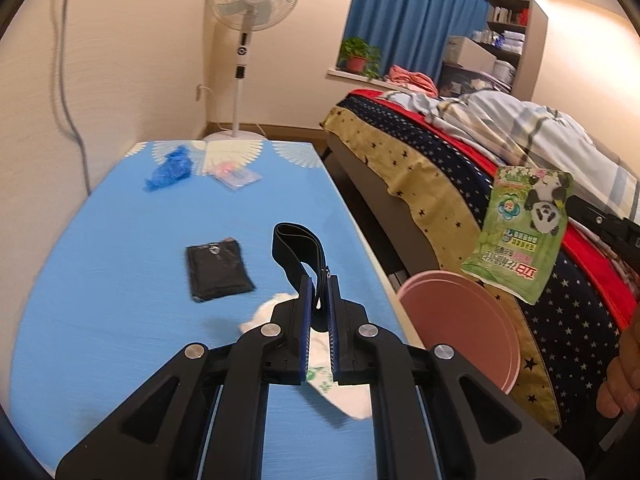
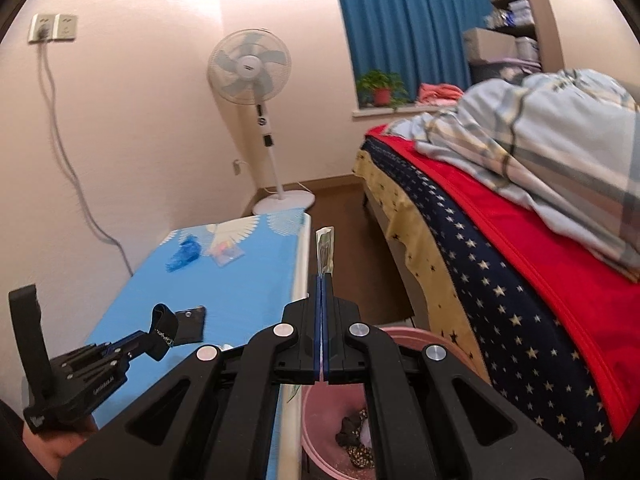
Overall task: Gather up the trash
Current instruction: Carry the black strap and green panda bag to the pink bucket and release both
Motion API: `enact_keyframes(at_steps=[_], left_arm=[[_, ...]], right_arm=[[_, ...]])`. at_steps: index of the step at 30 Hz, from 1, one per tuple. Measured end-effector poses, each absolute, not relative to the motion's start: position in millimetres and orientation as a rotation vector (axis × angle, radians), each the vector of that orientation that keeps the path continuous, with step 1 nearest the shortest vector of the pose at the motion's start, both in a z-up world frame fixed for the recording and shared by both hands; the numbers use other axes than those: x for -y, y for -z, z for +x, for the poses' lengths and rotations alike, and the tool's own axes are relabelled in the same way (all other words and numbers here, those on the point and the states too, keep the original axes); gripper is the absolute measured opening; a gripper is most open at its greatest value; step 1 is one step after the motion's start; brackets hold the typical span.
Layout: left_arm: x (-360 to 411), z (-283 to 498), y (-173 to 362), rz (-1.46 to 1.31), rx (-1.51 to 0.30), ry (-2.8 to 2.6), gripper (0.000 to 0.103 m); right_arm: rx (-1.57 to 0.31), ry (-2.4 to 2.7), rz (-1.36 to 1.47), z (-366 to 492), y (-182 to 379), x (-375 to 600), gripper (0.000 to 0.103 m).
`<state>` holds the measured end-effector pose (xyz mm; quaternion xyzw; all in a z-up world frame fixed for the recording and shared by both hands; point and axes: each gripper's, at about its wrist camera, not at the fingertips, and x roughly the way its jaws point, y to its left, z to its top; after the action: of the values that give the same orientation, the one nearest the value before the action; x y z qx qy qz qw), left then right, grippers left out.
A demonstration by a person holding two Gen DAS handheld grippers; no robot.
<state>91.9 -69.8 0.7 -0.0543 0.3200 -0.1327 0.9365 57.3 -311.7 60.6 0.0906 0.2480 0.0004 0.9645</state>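
Note:
My left gripper [image 1: 319,280] is shut on a looped black strap [image 1: 298,250] and holds it above the blue table [image 1: 100,240]; it also shows in the right wrist view [image 2: 162,334]. My right gripper [image 2: 323,278] is shut on a green panda-print packet [image 2: 325,254], seen edge-on. In the left wrist view the packet [image 1: 524,232] hangs over the pink trash bin [image 1: 464,312]. The bin [image 2: 320,408] sits beside the table and holds some dark scraps. On the table lie a black pouch [image 1: 218,270], a white crumpled paper [image 1: 272,312], a blue crumpled bag [image 1: 170,170] and a clear wrapper [image 1: 236,176].
A bed [image 2: 500,240] with a star-print cover stands right of the bin, with a narrow floor gap between. A standing fan [image 1: 246,40] is at the table's far end. A cable [image 2: 68,140] hangs down the left wall.

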Motion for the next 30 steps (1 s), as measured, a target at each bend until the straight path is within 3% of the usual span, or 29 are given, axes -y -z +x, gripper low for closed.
enact_keyframes(at_steps=[30], left_arm=[[218.8,103.3,67.6,0.006,-0.781,0.581,0.007]], right_arm=[[-0.655,0.208,0.217,66.7,-7.7,363.7,0.000]])
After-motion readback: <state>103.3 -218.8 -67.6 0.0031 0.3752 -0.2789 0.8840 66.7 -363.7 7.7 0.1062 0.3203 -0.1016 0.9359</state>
